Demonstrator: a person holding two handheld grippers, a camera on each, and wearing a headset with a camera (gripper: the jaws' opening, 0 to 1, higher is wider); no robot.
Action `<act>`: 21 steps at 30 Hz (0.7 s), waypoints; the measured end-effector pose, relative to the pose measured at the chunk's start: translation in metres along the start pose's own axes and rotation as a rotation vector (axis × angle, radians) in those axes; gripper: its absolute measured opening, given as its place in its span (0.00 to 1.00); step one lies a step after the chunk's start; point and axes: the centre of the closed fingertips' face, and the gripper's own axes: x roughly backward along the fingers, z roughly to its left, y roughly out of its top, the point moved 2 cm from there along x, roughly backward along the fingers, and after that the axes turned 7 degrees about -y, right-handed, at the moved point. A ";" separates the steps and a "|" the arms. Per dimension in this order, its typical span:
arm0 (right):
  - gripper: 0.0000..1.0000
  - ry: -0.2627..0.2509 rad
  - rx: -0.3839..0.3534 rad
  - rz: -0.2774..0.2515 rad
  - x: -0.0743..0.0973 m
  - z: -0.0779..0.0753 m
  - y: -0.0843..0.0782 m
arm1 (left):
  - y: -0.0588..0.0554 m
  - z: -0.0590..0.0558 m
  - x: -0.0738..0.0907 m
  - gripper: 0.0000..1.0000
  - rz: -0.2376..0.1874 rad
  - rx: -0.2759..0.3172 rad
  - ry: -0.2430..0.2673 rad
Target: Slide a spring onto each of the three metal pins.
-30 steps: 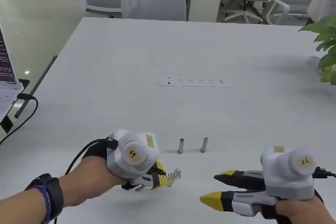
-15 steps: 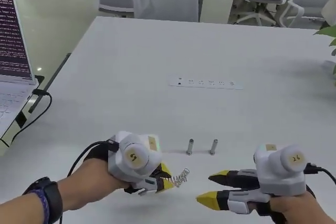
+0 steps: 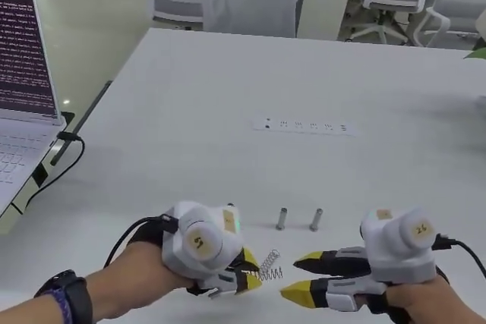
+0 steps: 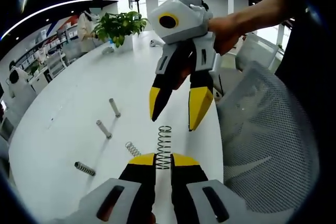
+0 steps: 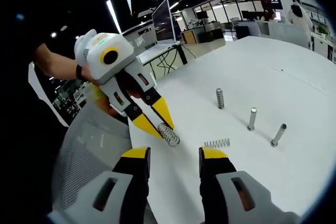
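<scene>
My left gripper [image 4: 163,157] fingers [image 4: 140,171] pinch a spring [image 4: 164,139]; right gripper [image 5: 174,153], fingers wide, hovers beside it. I'd line it squarely over a pin [image 3: 282,218].

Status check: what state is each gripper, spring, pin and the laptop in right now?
left gripper: shut on held spring
held spring: clamped at one end, sticking out beyond the tips
right gripper: open, empty
loose spring: lying flat on the table
sprung pin: upright, spring already on it
second pin: upright, bare
third pin: upright, bare
laptop: open, screen lit
</scene>
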 end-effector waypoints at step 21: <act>0.12 0.082 0.011 -0.021 -0.005 0.014 0.002 | 0.009 -0.012 -0.002 0.02 -0.024 -0.027 -0.030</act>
